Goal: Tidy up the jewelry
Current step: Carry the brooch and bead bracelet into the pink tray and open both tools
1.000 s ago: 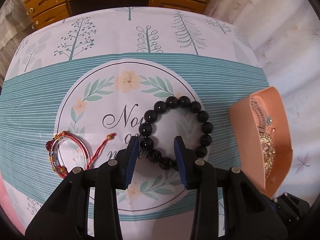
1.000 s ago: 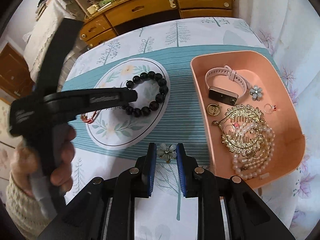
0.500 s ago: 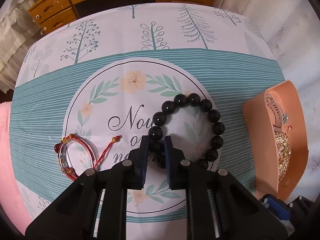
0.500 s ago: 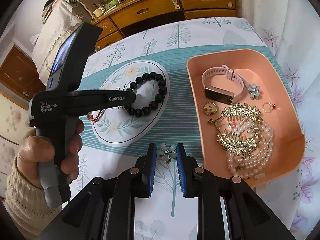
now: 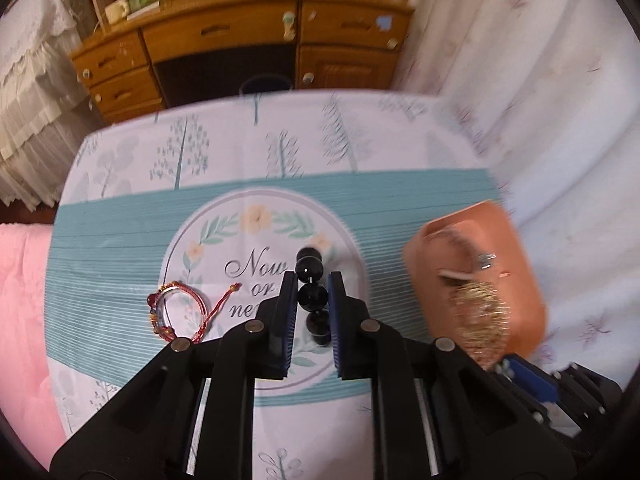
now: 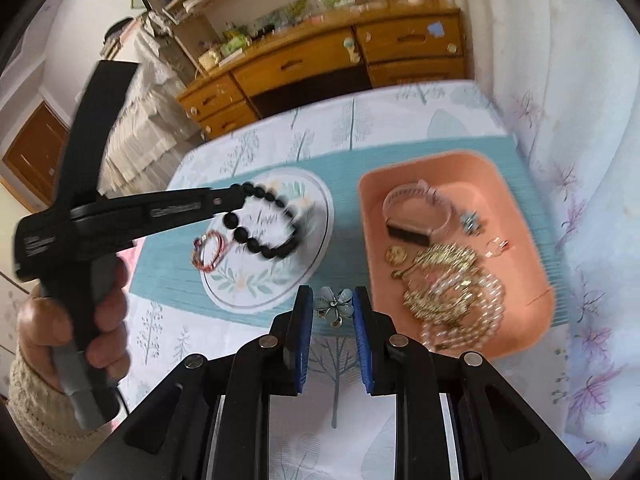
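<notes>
My left gripper is shut on the black bead bracelet. In the right wrist view that bracelet hangs from it above the round print on the tablecloth. A red string bracelet lies on the cloth to its left. My right gripper is shut on a small silver-blue flower clip, just left of the pink tray. The tray holds a pink-strapped watch, a gold hair comb, pearls, a ring and another flower piece.
A wooden dresser stands beyond the table's far edge. White flowered fabric rises right of the tray. Pink cloth lies off the table's left side. A person's hand in a knitted cuff holds the left gripper.
The left jaws closed on the black bead bracelet and lifted it off the cloth. The right gripper rose a little with the flower clip still between its pads.
</notes>
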{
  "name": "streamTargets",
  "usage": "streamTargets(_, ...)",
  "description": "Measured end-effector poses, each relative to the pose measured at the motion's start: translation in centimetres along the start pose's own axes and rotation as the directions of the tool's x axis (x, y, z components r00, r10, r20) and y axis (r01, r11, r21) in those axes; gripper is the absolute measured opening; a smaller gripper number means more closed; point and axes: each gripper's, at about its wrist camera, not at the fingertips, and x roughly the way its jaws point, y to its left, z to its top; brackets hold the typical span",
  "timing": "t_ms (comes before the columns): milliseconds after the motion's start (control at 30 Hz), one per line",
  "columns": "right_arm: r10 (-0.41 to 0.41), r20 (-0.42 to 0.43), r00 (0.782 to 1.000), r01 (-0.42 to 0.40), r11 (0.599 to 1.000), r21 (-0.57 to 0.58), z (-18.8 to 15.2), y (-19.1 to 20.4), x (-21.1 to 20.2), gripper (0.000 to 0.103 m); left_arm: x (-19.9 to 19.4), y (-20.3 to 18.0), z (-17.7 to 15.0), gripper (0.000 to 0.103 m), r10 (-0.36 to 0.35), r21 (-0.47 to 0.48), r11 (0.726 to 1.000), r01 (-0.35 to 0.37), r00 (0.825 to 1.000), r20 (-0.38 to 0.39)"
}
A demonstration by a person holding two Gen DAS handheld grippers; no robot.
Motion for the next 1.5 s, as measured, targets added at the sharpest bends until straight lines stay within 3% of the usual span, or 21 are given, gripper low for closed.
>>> streamTargets(300,-0.055,0.146,0.988,0.053,0.998,0.022,1.3,-2.4,-6.2,0.02,-8.6,-5.3,0.8,0.012,-0.058,0.067,0.997,0.05,0.99,0.126)
streamTargets(567,-0.113,0.25,0.962,0.097,0.992,0.076,5.2,-6.1,-12.3,0.02,-11.4,-12.1,1.0,0.012,-0.12,0.169,0.981,0.094,0.981,0.15)
streamTargets(767,-0.121,0.171,0.978,0.115,0.992,0.043,7.0,-8.0,-11.1,0.02,-9.0,-15.7,0.2,0.012,-0.149,0.217,0.968,0.127,0.985,0.089)
streamTargets(1067,-0.12,0.014,0.993,0.119,0.992,0.036,4.5,-11.2,-4.1,0.02,-2.8,-18.5,-2.6,0.012,-0.15,0.269,0.95,0.157,0.988,-0.047)
streamTargets(1500,-0.098,-0.089,0.991,0.095,0.995,-0.036,1.4,-12.0,2.4,0.02,-0.4,-17.0,0.3,0.012,-0.081,0.212,0.974,0.075,0.997,0.017)
